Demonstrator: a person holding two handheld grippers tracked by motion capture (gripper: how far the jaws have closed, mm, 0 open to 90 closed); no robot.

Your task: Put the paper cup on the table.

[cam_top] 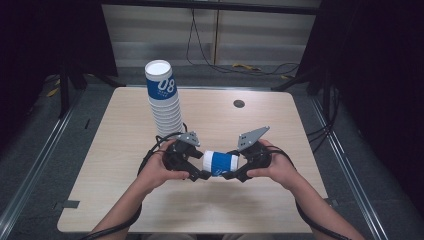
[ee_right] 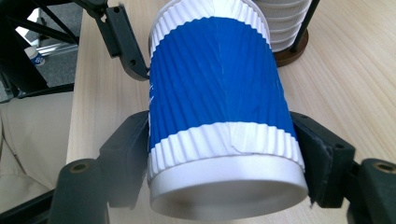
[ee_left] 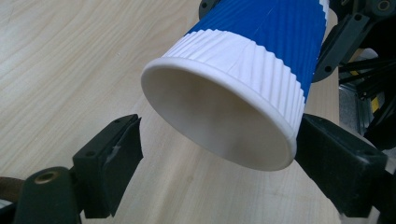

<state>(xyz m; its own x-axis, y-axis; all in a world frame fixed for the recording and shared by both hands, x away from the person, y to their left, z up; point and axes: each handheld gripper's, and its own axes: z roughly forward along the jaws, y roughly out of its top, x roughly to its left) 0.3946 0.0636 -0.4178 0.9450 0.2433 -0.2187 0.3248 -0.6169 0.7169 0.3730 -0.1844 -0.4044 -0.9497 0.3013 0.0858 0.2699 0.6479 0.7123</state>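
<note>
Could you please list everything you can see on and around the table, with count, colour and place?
Ribbed paper cup: one, blue and white, lying sideways between both grippers above the table's near middle.
Stack of ribbed paper cups: one stack, white with a blue top cup, upright at rear left.
Wooden table: one, light wood.
Round grommet: one, dark, rear of tabletop.
Left gripper: black, jaws apart around the cup's open rim.
Right gripper: black, jaws against the cup's base end.
</note>
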